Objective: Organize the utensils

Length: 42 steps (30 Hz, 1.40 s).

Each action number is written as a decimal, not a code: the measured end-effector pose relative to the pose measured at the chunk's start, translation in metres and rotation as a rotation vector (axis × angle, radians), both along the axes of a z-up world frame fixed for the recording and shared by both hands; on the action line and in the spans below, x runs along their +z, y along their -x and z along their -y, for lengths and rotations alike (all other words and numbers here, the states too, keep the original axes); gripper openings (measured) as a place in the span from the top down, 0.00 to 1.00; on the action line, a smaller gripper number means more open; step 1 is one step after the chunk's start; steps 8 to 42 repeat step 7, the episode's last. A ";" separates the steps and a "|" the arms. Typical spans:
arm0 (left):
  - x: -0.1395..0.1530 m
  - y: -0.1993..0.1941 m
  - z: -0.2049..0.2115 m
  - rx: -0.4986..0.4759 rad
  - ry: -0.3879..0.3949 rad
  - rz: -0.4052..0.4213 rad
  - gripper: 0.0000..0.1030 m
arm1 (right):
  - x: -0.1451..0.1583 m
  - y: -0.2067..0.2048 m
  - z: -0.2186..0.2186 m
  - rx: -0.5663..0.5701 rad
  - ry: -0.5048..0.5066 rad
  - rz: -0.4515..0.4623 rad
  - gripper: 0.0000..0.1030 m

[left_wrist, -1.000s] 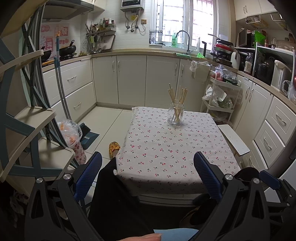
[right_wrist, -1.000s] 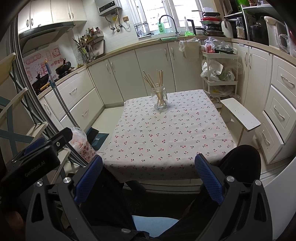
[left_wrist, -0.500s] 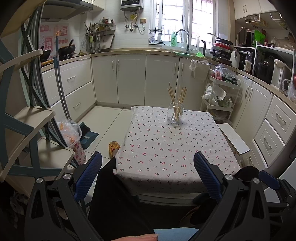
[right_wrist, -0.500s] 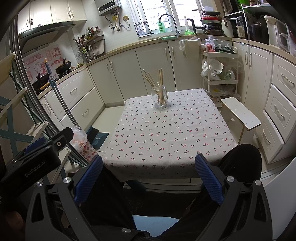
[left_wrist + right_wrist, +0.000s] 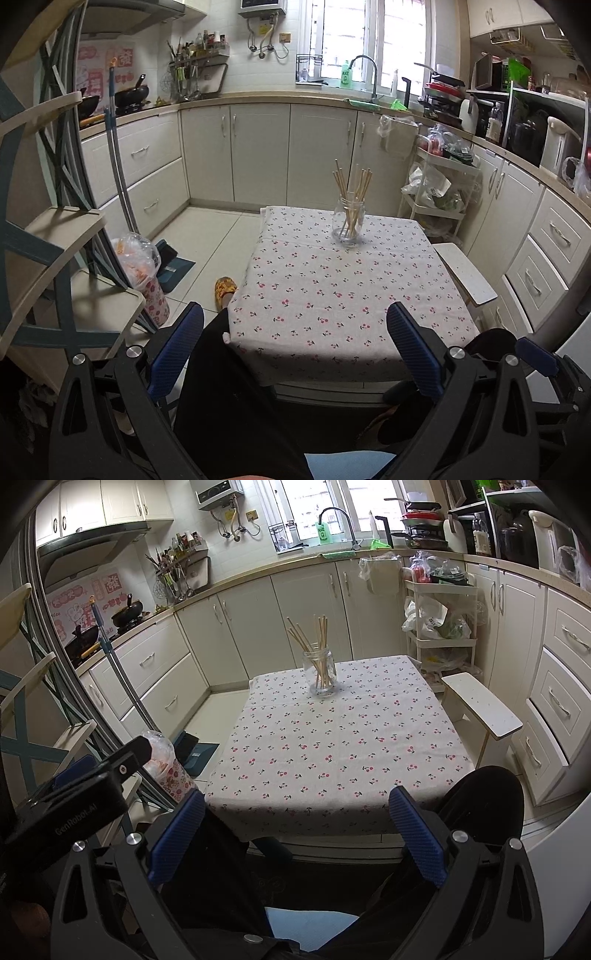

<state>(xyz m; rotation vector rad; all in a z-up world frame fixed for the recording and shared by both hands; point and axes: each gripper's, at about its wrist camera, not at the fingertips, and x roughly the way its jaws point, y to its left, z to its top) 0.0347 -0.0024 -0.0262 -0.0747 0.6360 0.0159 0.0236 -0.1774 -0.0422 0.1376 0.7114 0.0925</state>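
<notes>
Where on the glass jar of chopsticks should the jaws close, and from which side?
Grip the glass jar across its round body below the neck, coming in level from the near side. Chopsticks fan out of its mouth, blocking a top approach, and the tablecloth around it looks bare.

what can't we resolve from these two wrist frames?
- Chopsticks count: both views, too thin and bunched inside the glass jar.
- Table near edge: both views, hidden by the person's legs and the open blue fingers.
- Counter bottle labels: too small.
</notes>
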 end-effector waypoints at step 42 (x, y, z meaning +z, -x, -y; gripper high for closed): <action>0.001 0.000 -0.001 -0.009 -0.001 0.002 0.08 | -0.001 0.000 -0.003 0.001 -0.001 -0.002 0.07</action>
